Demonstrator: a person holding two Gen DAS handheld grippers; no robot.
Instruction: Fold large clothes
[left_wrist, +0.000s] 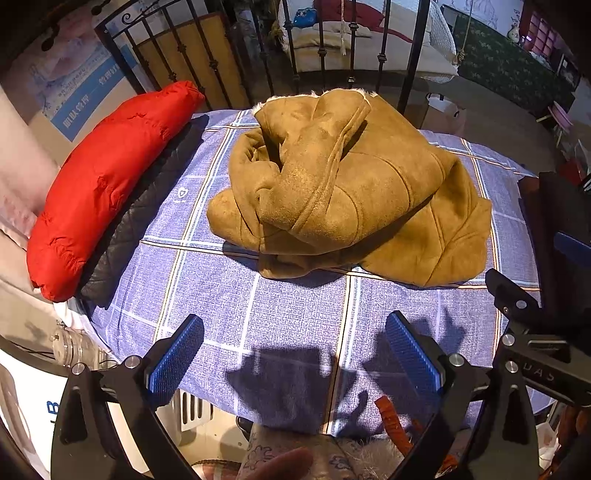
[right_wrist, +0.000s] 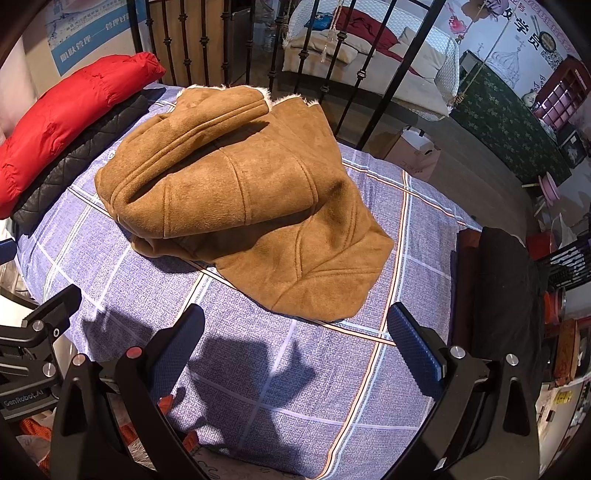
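Tan suede coat with fleece lining lay bundled mid-table, long axis toward far-left corner, collar far. Left gripper and right gripper fingers apart, empty, short of its near hem.

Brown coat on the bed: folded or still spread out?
Folded, roughly. The brown coat lies bundled in layers on the checked sheet, one sleeve draped across; both grippers are clear of it.

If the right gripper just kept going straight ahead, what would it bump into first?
Probably the brown coat. The right gripper, jaws open, points over the bare checked sheet at its near hem, though depth is hard to judge.
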